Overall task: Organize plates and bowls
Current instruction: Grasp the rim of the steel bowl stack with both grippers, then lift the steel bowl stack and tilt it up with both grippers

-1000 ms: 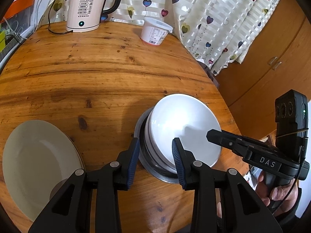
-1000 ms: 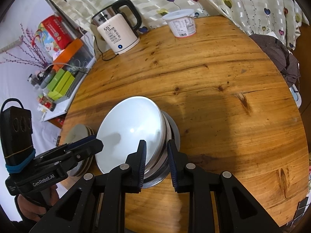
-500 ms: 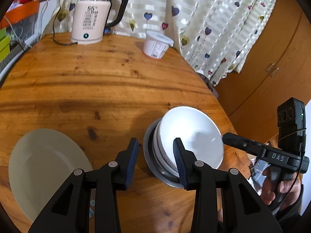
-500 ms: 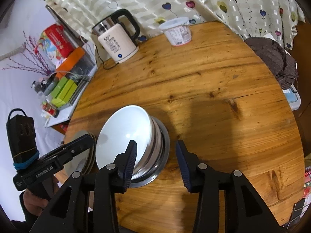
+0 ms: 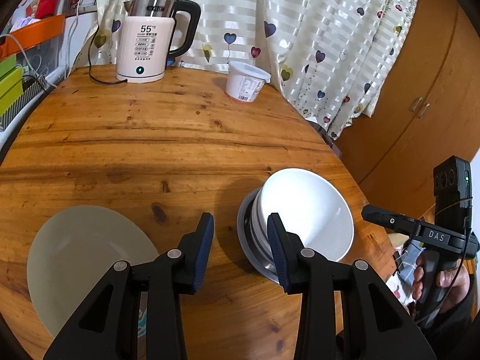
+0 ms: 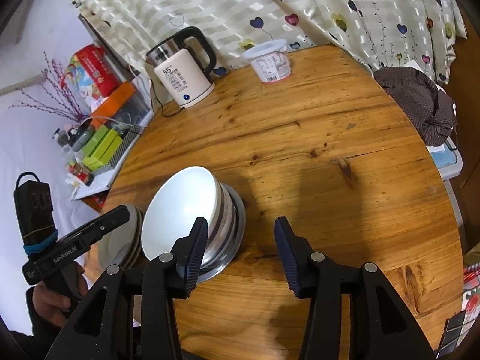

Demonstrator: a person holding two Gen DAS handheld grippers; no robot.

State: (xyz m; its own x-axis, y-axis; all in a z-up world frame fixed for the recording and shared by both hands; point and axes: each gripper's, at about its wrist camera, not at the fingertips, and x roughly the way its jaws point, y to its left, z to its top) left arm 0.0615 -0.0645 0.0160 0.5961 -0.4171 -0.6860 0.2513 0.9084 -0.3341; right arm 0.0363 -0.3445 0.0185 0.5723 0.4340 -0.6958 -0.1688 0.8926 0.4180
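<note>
- My left gripper (image 5: pixel 240 234) hangs low over the near part of the round wooden table (image 5: pixel 168 138), its two blue-padded fingers spread apart with nothing between them; bare wood shows in the gap.
- My right gripper (image 6: pixel 240 240) is likewise spread wide and holds nothing, its left pad (image 6: pixel 196 250) in front of the bowl stack, though I cannot tell if it touches.
- The white bowl (image 5: pixel 306 213) sits uppermost in a nested stack, tilted rather than level, just right of my left gripper's right finger.
- Under it are striped bowls (image 6: pixel 223 213), and the lowest piece is a steel bowl (image 6: pixel 237 219) resting on the table.
- To the left of my left gripper lies a pale plate (image 5: pixel 81 258), partly hidden behind the gripper's body; from the right wrist view it is the top of a small stack of plates (image 6: pixel 132 237) near the table edge, just beside the bowls.
- Farther back, mid-table, the wood shows knots and dark grain.
- At the far edge stands a white lidded tub (image 5: pixel 246 82), well apart from the bowls.
- Left of it an electric kettle (image 5: pixel 147 42) reading 55, its cord trailing on the table.
- Behind both hangs a heart-printed curtain (image 5: pixel 300 30).
</note>
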